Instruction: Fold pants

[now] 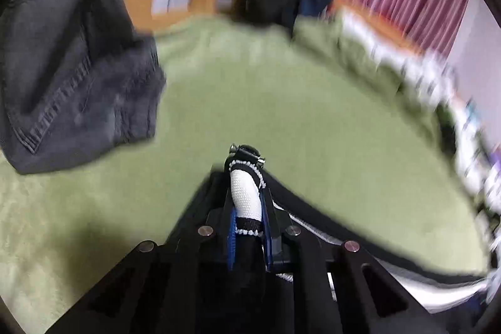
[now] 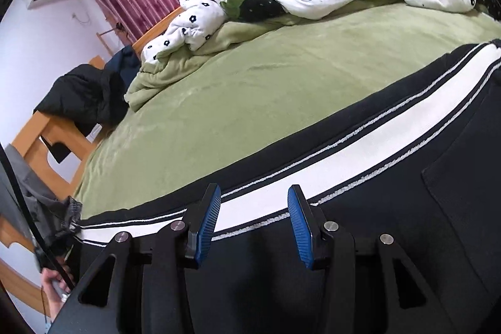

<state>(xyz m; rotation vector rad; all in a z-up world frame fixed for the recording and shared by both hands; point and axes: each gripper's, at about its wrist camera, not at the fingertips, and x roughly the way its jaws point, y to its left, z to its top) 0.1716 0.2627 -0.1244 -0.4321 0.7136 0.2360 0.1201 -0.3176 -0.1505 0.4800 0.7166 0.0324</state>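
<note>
dark navy pants with a white side stripe [image 2: 313,174] lie across the green fleece bed cover [image 2: 250,89]; left gripper [image 1: 247,227] pinches their striped edge, right gripper [image 2: 253,221] hovers over the stripe, jaws partly apart.

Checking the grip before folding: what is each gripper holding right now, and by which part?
The left gripper is shut on the black pants, pinching the white side stripe at their edge. The right gripper holds nothing; its jaws stand apart.
</note>
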